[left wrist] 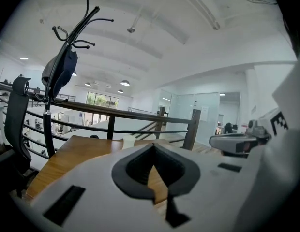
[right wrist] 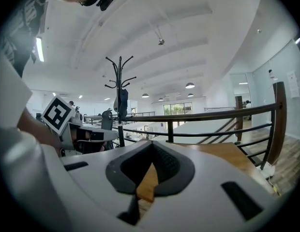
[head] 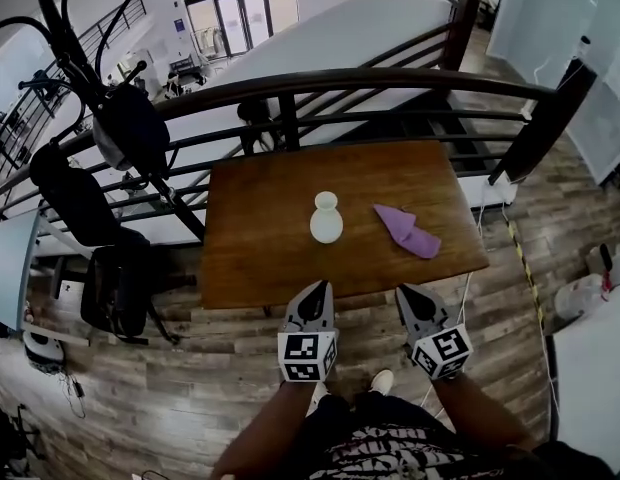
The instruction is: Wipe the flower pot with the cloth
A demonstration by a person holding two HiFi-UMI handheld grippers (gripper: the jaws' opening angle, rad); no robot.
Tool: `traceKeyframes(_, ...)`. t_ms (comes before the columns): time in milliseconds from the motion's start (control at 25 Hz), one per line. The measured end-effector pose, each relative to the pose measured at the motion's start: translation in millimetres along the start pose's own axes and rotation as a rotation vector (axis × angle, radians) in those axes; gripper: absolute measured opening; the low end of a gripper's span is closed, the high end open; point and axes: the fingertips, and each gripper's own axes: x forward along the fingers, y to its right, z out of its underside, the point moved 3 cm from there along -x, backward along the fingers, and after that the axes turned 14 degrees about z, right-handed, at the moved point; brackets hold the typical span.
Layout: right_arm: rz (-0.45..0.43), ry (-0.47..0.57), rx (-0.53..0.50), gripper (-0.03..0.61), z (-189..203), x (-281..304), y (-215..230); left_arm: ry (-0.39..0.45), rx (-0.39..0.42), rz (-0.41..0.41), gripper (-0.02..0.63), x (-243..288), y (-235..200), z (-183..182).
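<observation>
A small white flower pot (head: 326,219) stands upright near the middle of the brown wooden table (head: 260,248). A purple cloth (head: 408,231) lies crumpled to its right, apart from it. Both grippers hover just short of the table's near edge. My left gripper (head: 319,288) is shut and empty, pointing toward the pot. My right gripper (head: 404,291) is also shut and empty, pointing toward the cloth. In the left gripper view the pot (left wrist: 128,142) peeks over the closed jaws, and the right gripper (left wrist: 237,141) shows beside them. The right gripper view shows the table (right wrist: 222,153) past its closed jaws.
A dark metal railing (head: 390,78) runs behind the table, with a stairwell beyond. A coat rack (head: 90,78) with a dark bag and a black chair (head: 115,278) stand to the left. A white container (head: 580,293) sits on the floor at the right.
</observation>
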Motion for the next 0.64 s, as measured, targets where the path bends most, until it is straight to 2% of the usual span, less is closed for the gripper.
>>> traceKeyframes(640,-0.069,0.05,0.002,-0.002,-18.8,-30.5,14.5,0.019,0.051,-0.009,0.0,-0.1,50.4,-17.9)
